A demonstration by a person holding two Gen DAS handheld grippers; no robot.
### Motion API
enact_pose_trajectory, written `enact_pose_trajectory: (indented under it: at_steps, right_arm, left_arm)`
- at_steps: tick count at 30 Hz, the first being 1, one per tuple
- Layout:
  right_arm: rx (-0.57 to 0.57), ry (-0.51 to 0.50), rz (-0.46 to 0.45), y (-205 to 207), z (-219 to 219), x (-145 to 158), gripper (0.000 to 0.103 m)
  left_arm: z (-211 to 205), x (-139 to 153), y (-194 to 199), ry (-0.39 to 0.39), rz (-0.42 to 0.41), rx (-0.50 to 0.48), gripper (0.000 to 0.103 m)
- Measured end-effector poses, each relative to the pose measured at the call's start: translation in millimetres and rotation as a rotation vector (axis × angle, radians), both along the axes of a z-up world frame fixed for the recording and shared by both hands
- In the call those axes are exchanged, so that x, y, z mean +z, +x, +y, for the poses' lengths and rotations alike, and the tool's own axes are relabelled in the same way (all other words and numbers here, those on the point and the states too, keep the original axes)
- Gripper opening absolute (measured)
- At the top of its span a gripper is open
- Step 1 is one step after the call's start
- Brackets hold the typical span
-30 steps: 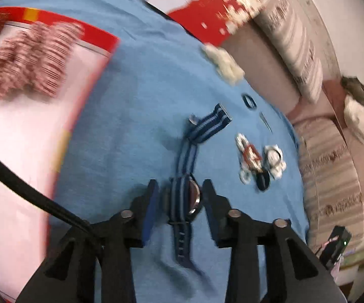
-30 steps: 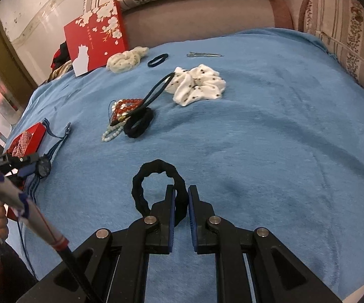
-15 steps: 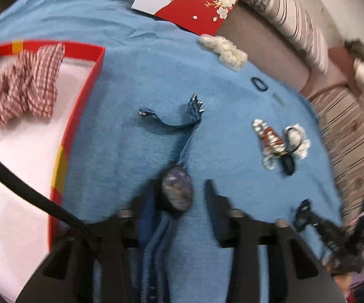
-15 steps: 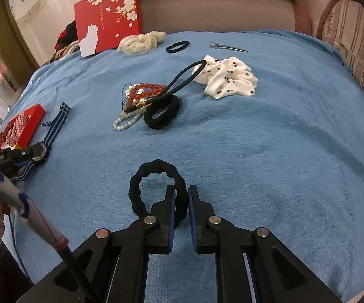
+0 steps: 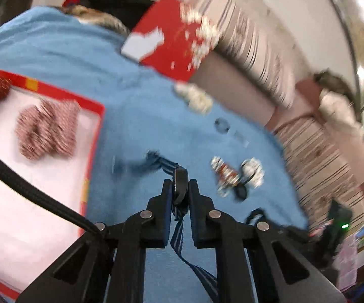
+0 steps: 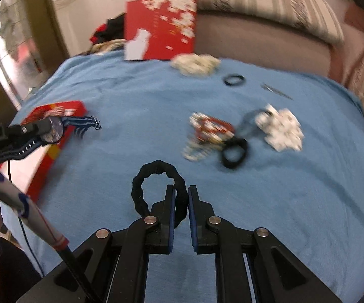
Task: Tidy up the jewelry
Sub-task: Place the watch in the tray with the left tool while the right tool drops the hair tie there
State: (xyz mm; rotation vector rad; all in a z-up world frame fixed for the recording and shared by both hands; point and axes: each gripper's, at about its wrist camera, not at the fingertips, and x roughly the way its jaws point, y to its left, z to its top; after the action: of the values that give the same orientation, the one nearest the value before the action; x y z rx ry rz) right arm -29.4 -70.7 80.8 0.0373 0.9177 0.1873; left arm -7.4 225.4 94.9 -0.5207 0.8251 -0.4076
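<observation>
Left gripper: jaws have just been closing and now pinch the watch edge-on by its case. A second ago the watch lay flat on the blue blanket between spread fingers; now it is lifted clear, its navy striped strap hanging below the fingers and the other end trailing to the far left. In the right wrist view the same watch sits over the near corner of the red tray, dial facing right.

Right gripper: fingers pressed nearly together on one side of a black scrunchie, the loop standing out to the left of the jaws, above the blanket. This grip matches the earlier frames; the whole view has swung left toward the tray.

Tray lies at the left, white floor, with a red-and-white checked scrunchie already in it.

Still loose on the blanket, right of centre: a red and white bead bracelet pile, a second black hair tie, a white dotted scrunchie. Farther off: a cream scrunchie, a thin black band, a metal hair clip. A red flowered box stands at the far edge.

Judgement: both hands are loaded and heading for the tray; the watch is likely first to be set down. Dangling strap could catch the tray rim.
</observation>
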Motion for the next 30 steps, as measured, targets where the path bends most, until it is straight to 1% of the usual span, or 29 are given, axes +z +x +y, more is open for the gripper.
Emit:
enact_pose_trajectory:
  at_steps: [2, 4, 5, 8, 11, 12, 13, 14, 16, 18, 19, 21, 24, 27, 28, 30]
  right_arm:
    - [0.038, 0.006, -0.019, 2.9, 19.9, 10.6, 0.011]
    - [0.086, 0.006, -0.038, 6.3, 45.2, 21.6, 0.011]
    - [0.11, 0.003, -0.049, 8.0, 58.6, 26.6, 0.011]
    - [0.187, 0.004, -0.079, 11.1, 100.2, 41.4, 0.011]
    - [0.258, 0.008, -0.098, 15.8, 141.1, 50.9, 0.011]
    - [0.278, 0.009, -0.101, 17.3, 154.9, 52.6, 0.011]
    - [0.298, 0.011, -0.101, 20.0, 168.5, 52.6, 0.011]
    - [0.318, 0.013, -0.096, 23.2, 183.9, 51.8, 0.011]
    - [0.349, 0.018, -0.072, 31.6, 211.0, 46.7, 0.011]
    - [0.368, 0.026, -0.04, 38.2, 230.1, 39.9, 0.011]
    - [0.379, 0.028, -0.015, 44.0, 241.7, 33.3, 0.011]
    - [0.388, 0.023, 0.017, 51.4, 255.6, 22.3, 0.011]
    - [0.394, 0.013, 0.071, 64.0, 273.1, 3.4, 0.011]
    - [0.394, 0.014, 0.112, 72.8, 280.5, -10.9, 0.011]
    - [0.393, 0.019, 0.123, 75.1, 281.4, -15.3, 0.011]
    - [0.392, 0.035, 0.146, 78.7, 285.7, -22.4, 0.011]
  left_arm:
    - [27.1, 14.9, -10.3, -0.042, -0.043, 0.057, 0.012]
    - [55.7, 23.2, -19.6, -0.071, -0.075, 0.118, 0.012]
    - [65.6, 24.5, -21.6, -0.079, -0.081, 0.14, 0.012]
    - [108.3, 24.0, -28.5, -0.078, -0.082, 0.262, 0.012]
    - [147.9, 7.9, -29.8, -0.063, -0.023, 0.385, 0.012]
    - [162.0, -3.2, -28.0, -0.051, 0.02, 0.436, 0.012]
    - [169.3, -9.7, -26.9, -0.048, 0.047, 0.458, 0.012]
    - [179.7, -22.1, -23.6, -0.045, 0.1, 0.489, 0.012]
    - [191.5, -37.9, -20.1, -0.03, 0.162, 0.526, 0.012]
    - [197.7, -47.3, -17.4, -0.008, 0.202, 0.568, 0.012]
    - [200.3, -50.2, -17.7, -0.01, 0.206, 0.579, 0.012]
    - [213.7, -54.3, -19.7, -0.058, 0.207, 0.604, 0.012]
    - [221.5, -55.3, -21.8, -0.056, 0.22, 0.636, 0.013]
    - [221.9, -54.6, -18.9, -0.085, 0.222, 0.626, 0.013]
    - [223.3, -54.1, -20.4, -0.096, 0.218, 0.622, 0.014]
    - [225.4, -50.0, -24.2, -0.126, 0.197, 0.611, 0.022]
